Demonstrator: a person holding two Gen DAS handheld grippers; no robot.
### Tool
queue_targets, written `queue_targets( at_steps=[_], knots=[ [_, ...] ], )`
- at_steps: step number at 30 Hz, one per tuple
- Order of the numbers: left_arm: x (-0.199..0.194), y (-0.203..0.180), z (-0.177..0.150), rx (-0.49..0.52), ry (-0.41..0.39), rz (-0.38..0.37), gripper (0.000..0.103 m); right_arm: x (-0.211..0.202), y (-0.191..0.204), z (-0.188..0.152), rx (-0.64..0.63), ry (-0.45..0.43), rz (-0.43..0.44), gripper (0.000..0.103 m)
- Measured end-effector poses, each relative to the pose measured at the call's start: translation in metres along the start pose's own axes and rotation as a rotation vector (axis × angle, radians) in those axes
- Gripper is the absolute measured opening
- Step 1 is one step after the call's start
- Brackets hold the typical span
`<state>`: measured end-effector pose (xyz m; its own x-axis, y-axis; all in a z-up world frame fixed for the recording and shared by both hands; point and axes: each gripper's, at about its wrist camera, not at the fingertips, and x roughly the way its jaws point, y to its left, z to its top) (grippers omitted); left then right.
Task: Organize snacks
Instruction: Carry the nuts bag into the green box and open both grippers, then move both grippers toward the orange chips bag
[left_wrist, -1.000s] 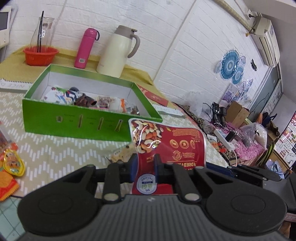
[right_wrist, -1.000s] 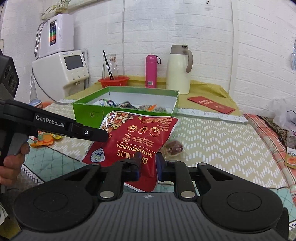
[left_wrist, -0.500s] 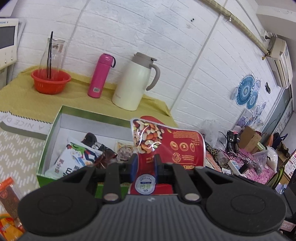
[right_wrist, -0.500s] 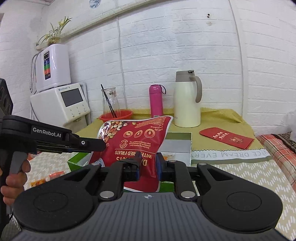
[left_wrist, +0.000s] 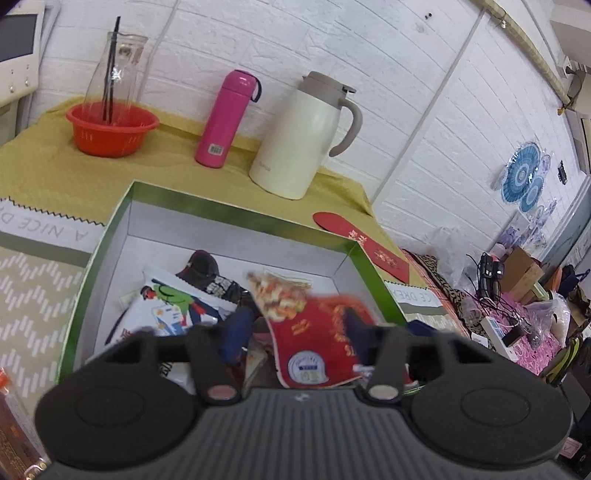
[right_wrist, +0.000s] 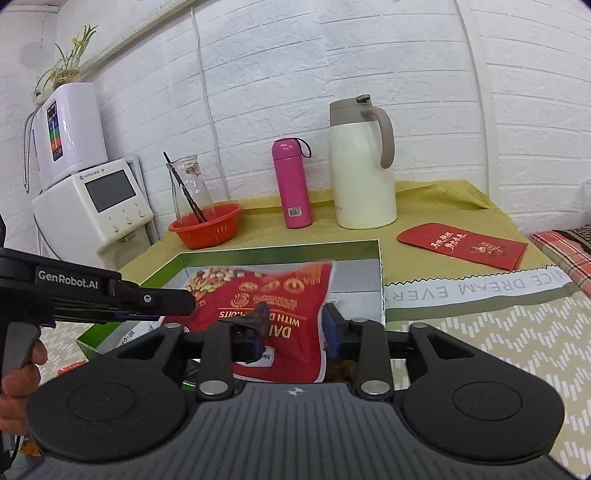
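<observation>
- My left gripper (left_wrist: 291, 332) has its fingers spread wide; the red nut bag (left_wrist: 317, 343) lies between them, blurred, touching neither as far as I can tell.
- My right gripper (right_wrist: 295, 325) is parted too, the nut bag (right_wrist: 273, 306) loose in the gap.
- The bag sits over the open green box (left_wrist: 236, 214), above other snack packets (left_wrist: 170, 310) inside.
- Behind the box I see a pink bottle (right_wrist: 291, 184), a white jug (right_wrist: 362, 166) and a red bowl (right_wrist: 207, 229).
</observation>
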<state>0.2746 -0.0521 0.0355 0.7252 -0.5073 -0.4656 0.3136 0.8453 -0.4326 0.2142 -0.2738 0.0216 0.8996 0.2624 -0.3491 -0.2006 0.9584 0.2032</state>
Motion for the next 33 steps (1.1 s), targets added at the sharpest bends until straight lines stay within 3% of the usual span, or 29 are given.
queue_targets(
  at_steps=[2, 5, 6, 7, 10, 16, 26, 30, 33],
  knots=[
    [-0.004, 0.000, -0.004, 0.005, -0.050, 0.024, 0.077, -0.003, 0.002, -0.004, -0.021, -0.043, -0.017, 0.103],
    [-0.006, -0.003, -0.004, 0.038, -0.059, 0.065, 0.082, -0.005, 0.006, -0.008, -0.090, -0.062, -0.025, 0.103],
    [-0.006, -0.004, -0.004, 0.043, -0.062, 0.090, 0.088, -0.005, 0.008, -0.009, -0.109, -0.067, -0.037, 0.103],
    [-0.007, -0.005, -0.004, 0.046, -0.072, 0.117, 0.101, -0.005, 0.009, -0.010, -0.128, -0.070, -0.053, 0.103],
    [-0.012, -0.009, -0.005, 0.073, -0.098, 0.156, 0.101, -0.007, 0.010, -0.011, -0.141, -0.059, -0.066, 0.103],
    [-0.026, -0.011, -0.006, 0.068, -0.100, 0.150, 0.101, -0.022, 0.016, -0.008, -0.172, -0.081, -0.072, 0.103],
    [-0.068, -0.023, -0.016, 0.091, -0.088, 0.097, 0.101, -0.062, 0.035, -0.003, -0.162, -0.089, -0.075, 0.103],
    [-0.095, -0.022, -0.025, 0.073, -0.087, 0.079, 0.101, -0.086, 0.045, -0.001, -0.092, -0.086, -0.078, 0.103],
    [-0.119, -0.019, -0.033, 0.075, -0.103, 0.087, 0.101, -0.102, 0.049, 0.001, 0.020, -0.037, -0.020, 0.103]
  ],
)
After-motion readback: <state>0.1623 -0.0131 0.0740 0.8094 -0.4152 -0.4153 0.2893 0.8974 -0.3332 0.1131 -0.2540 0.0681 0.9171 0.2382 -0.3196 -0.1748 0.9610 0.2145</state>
